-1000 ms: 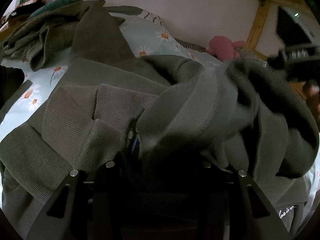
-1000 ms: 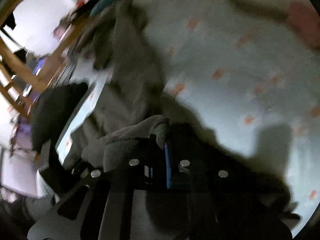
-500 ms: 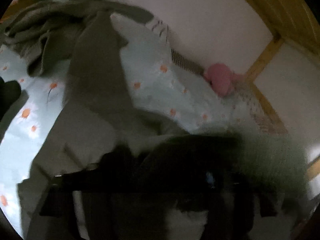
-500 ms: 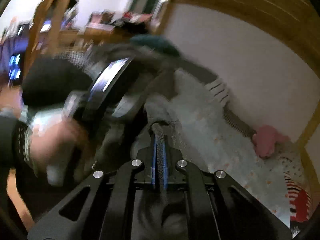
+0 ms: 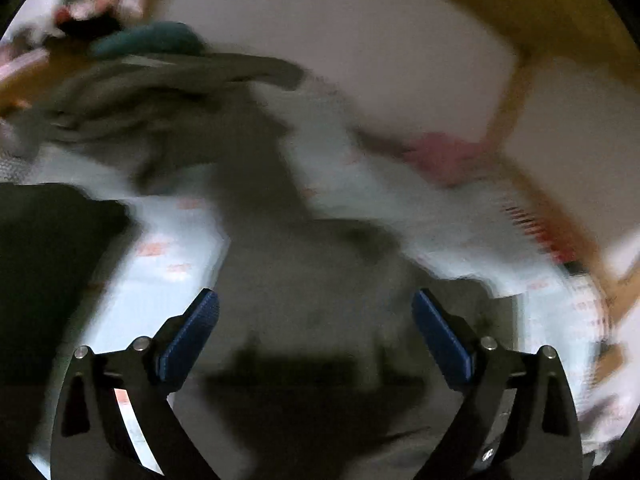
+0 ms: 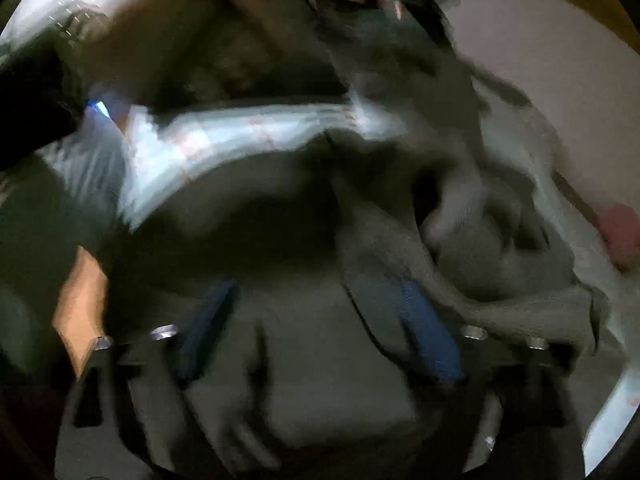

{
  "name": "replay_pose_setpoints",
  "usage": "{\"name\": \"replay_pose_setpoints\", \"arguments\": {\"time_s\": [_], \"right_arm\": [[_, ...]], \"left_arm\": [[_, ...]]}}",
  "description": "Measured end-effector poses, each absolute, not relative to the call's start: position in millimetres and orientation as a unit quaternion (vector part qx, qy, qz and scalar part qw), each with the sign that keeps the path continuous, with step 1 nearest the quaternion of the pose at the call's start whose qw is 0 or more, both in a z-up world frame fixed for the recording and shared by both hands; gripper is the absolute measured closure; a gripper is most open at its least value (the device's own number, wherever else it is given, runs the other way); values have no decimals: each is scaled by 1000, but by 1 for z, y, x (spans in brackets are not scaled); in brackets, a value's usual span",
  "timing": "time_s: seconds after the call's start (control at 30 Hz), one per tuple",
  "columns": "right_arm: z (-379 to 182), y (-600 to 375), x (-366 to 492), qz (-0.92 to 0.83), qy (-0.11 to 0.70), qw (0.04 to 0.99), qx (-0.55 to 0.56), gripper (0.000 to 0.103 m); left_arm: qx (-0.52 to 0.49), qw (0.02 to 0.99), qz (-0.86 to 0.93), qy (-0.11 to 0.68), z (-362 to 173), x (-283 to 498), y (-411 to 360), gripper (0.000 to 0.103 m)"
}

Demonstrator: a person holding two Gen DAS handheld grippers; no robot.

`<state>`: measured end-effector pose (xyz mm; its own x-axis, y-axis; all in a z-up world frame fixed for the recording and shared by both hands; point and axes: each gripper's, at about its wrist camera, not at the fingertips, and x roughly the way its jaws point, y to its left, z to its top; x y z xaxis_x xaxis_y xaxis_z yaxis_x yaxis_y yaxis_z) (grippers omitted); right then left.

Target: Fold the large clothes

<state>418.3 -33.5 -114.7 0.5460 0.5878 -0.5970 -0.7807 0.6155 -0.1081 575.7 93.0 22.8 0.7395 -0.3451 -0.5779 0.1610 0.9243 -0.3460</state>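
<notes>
Both views are blurred by motion. A grey-green knitted garment [image 5: 280, 248] lies on the daisy-print sheet [image 5: 172, 248] below my left gripper [image 5: 316, 312], whose jaws are opening wide with nothing between the blue pads [image 5: 192, 332]. In the right wrist view the same garment [image 6: 460, 248] is bunched in thick folds. My right gripper [image 6: 320, 312] hangs just over it, its jaws also opening. A fold of the cloth lies against the right blue pad [image 6: 428, 332], and neither pad presses on it.
More grey clothing [image 5: 132, 92] with a teal item [image 5: 156, 40] on top is piled at the far left. A pink plush toy [image 5: 448, 152] sits by the white wall. Wooden bed posts [image 5: 508, 96] rise on the right. A dark shape [image 5: 44, 264] fills the left edge.
Both grippers have let go of the garment and opened wide. My left gripper rose away from the cloth. My right one swung across and rolled, now low over the bunched folds.
</notes>
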Motion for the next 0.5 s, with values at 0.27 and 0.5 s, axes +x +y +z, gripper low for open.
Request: {"name": "replay_pose_setpoints", "arguments": {"time_s": [0.27,0.5], "right_arm": [[-76,-173,479,245,344,896,137,4],[-154,-253,535,215,443,789,368,13]], "left_arm": [[-88,875,-144,454,-63,657,3,8],[41,908,-98,405,-113,625,-24,7]]}}
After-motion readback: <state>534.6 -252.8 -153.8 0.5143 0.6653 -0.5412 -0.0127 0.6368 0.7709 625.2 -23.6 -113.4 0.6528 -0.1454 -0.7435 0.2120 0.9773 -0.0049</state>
